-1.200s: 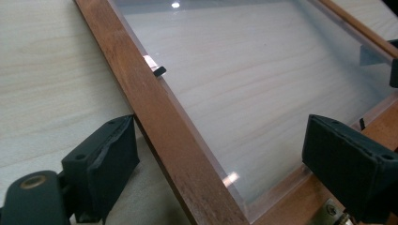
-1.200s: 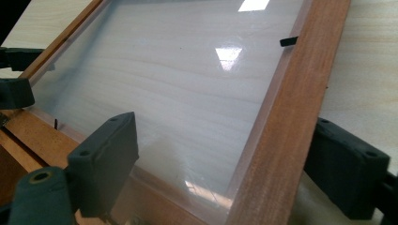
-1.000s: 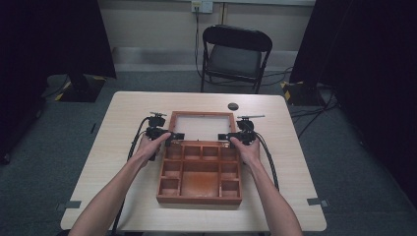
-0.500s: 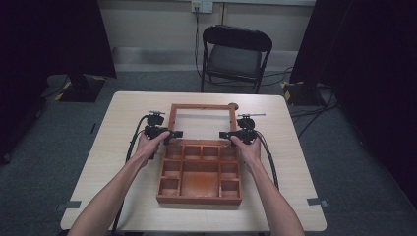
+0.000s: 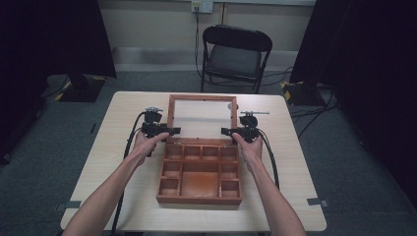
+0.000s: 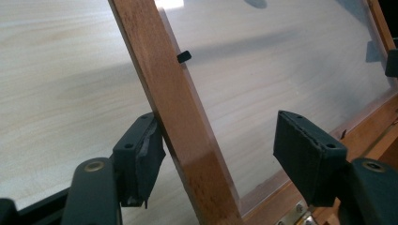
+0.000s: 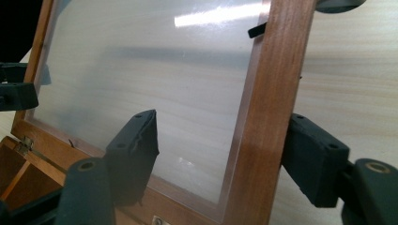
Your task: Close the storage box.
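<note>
Lid frame point(image 6: 183, 117) btwn L & R fingers point(image 6: 141, 154), jaws closing.

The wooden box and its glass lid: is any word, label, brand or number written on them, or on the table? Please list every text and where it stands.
None: no readable text on the box, its lid or the table.
Too small to tell: the wall plate behind the chair shows no legible marking.

Both forearms are bare, no sleeves. Left gripper point(image 5: 173, 131) and right gripper point(image 5: 225, 131) are black (blocky jaws, round brass-coloured screws), trailing black cables.
</note>
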`<action>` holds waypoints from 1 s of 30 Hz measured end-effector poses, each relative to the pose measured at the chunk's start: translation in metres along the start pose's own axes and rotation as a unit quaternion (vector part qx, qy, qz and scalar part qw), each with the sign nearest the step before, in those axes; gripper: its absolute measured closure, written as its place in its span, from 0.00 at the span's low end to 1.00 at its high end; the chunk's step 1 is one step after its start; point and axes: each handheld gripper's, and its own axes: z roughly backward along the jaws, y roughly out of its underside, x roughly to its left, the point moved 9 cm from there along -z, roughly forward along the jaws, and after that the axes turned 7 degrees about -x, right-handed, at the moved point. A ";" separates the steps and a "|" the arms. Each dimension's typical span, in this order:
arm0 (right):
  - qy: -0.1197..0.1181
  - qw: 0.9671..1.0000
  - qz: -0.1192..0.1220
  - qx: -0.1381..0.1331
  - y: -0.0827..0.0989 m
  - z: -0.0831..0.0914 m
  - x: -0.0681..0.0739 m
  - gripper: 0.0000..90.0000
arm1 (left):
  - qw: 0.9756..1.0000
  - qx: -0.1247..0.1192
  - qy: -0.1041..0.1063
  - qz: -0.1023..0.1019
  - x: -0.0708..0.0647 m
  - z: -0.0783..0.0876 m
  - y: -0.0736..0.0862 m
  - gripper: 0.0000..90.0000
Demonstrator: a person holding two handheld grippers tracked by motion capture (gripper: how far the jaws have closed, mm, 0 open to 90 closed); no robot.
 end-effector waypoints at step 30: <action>0.001 0.998 0.019 -0.060 -0.015 0.032 0.017 0.48 | 0.998 -0.054 0.024 -0.012 -0.020 0.034 -0.022 0.44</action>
